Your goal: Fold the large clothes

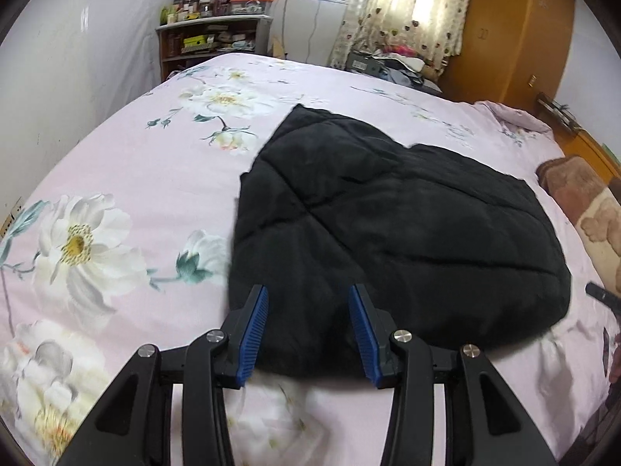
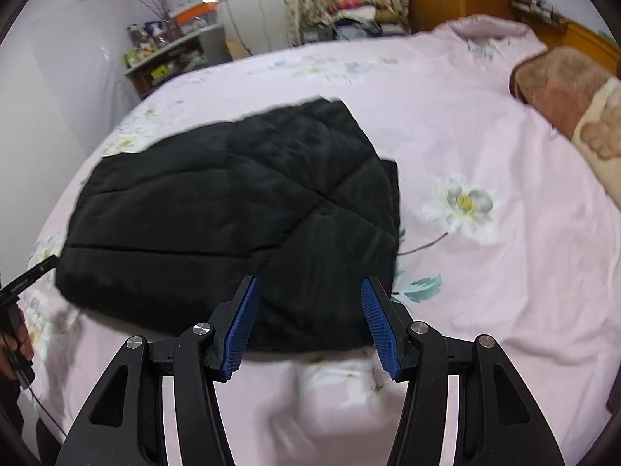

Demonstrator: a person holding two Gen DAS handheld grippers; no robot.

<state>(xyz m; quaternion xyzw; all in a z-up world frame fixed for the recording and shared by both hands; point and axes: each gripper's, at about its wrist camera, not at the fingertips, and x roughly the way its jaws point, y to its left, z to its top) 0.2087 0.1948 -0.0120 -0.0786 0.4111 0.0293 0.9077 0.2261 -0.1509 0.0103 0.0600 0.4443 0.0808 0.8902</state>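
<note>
A black quilted jacket (image 1: 388, 225) (image 2: 233, 213) lies folded into a compact pad on the pink floral bedsheet (image 1: 136, 163) (image 2: 485, 124). My left gripper (image 1: 307, 290) hovers over the jacket's near edge toward its left end, blue pads apart with nothing pinched. At the right part of that same edge my right gripper (image 2: 309, 280) is open wider, and only the jacket's surface shows between its fingers. The jacket's underside and inner layers are hidden.
A brown and cream blanket (image 1: 582, 202) (image 2: 562, 89) lies at the bed's right side. A cluttered shelf (image 1: 209, 39) (image 2: 167, 58) stands against the far wall beyond the bed. A person's hand (image 2: 15, 345) shows at the left edge of the right wrist view.
</note>
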